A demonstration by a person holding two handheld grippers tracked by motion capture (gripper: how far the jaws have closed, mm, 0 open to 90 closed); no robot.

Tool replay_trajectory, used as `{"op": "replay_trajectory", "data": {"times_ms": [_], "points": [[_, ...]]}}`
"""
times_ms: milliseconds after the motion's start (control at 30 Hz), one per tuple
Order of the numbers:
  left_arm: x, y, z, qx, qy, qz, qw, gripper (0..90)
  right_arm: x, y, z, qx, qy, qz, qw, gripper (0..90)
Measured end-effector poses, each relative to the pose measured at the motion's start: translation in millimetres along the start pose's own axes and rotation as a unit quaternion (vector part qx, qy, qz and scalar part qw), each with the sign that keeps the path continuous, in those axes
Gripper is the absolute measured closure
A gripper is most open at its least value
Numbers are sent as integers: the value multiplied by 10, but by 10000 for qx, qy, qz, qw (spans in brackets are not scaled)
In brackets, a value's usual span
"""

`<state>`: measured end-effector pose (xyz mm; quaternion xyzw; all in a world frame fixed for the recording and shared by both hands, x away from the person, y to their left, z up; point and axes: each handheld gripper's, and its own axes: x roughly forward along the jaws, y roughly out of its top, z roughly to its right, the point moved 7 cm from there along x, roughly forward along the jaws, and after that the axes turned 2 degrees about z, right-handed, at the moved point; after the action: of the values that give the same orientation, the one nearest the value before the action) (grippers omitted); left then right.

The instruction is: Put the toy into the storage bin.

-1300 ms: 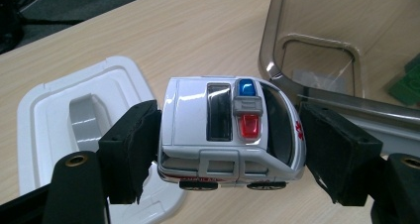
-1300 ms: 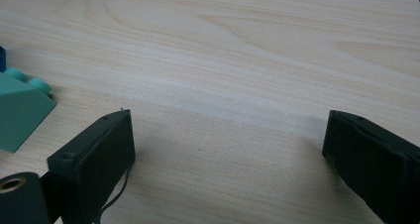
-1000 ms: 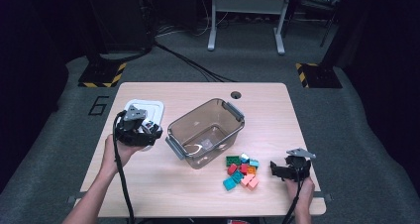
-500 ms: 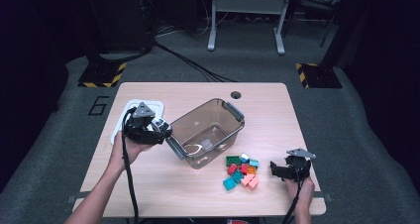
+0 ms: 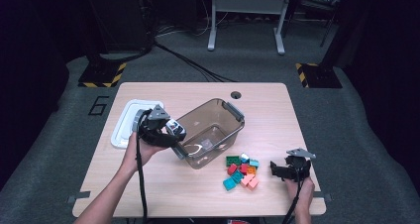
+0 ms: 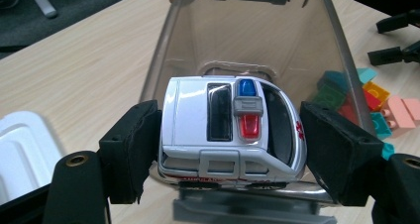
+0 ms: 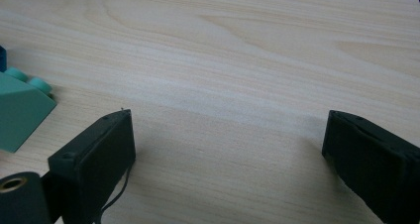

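A white toy ambulance with a blue and red roof light sits between the pads of my left gripper, which is shut on it. In the high view the left gripper holds the ambulance at the near left rim of a clear plastic bin. The bin's wall rises just beyond the car. My right gripper stands open low over the bare table, just right of a pile of coloured bricks. Nothing lies between the jaws of the right gripper.
A white lid lies flat at the table's left, behind my left hand. A teal brick sits left of the right gripper's jaws. The table has a cable hole near its far edge.
My left gripper has carried the ambulance rightwards, from over the white lid to the bin's near rim. The right gripper has stayed where it was.
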<state>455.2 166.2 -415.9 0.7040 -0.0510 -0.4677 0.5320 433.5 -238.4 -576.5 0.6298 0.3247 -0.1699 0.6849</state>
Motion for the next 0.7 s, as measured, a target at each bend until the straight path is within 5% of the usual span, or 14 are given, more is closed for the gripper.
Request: {"op": "replay_trajectory", "data": {"times_ms": [700], "points": [[227, -76, 297, -34, -526, -141, 9985, 256, 0, 0, 0, 3, -1, 0, 10000, 55]]}}
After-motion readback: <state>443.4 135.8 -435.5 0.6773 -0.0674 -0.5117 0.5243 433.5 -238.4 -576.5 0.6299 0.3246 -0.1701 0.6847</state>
